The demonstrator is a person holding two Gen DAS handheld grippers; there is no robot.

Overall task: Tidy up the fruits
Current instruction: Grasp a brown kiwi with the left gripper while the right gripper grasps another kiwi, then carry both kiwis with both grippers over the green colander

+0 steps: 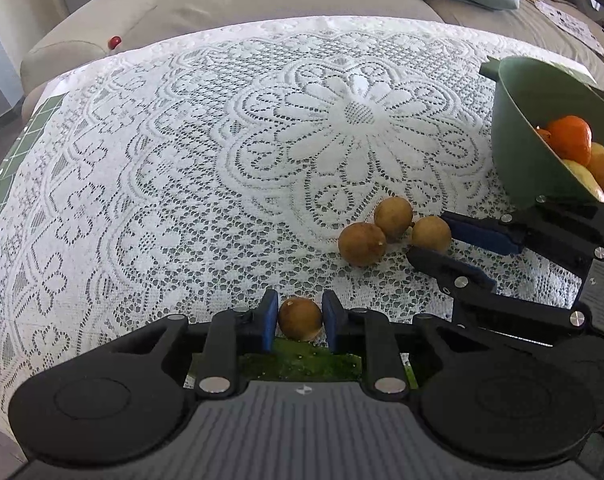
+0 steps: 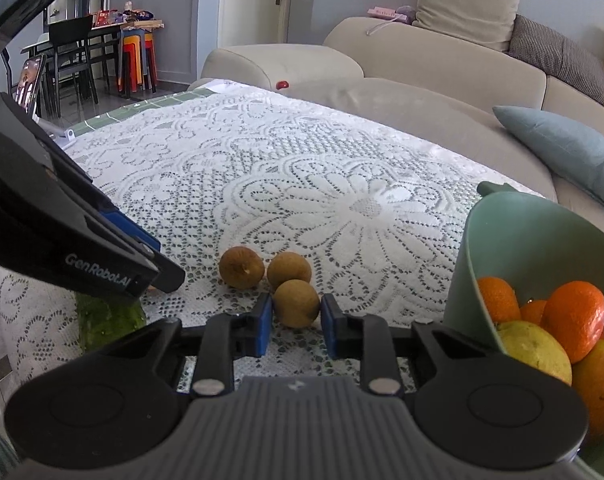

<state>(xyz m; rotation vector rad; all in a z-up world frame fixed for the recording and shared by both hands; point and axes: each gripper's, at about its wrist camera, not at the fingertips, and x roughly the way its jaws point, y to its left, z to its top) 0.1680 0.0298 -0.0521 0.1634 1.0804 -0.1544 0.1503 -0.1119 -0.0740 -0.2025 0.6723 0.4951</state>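
Fruit in left tongs, left wrist view: the left tongs [image 1: 300, 322] are closed narrow on one small brown fruit [image 1: 300, 318], a pad on each flank, so it can be lifted without rolling.
Loose fruit, same view: a cluster of three brown fruits [image 1: 394, 230] lies on the lace cloth [image 1: 181, 184] of the worktop, just left of the green bowl [image 1: 518, 148].
Right tongs, same view: the right tongs [image 1: 432, 238] reach in below the green bowl to the cluster's nearest fruit.
Right wrist view: the right tongs [image 2: 296, 312] are narrow around the nearest brown fruit [image 2: 296, 303], pads against its sides, judged a grip.
Bowl, right wrist view: the green bowl [image 2: 498, 248] sits just right, already holding oranges [image 2: 578, 320] and a yellow fruit [image 2: 534, 350], likely the destination.
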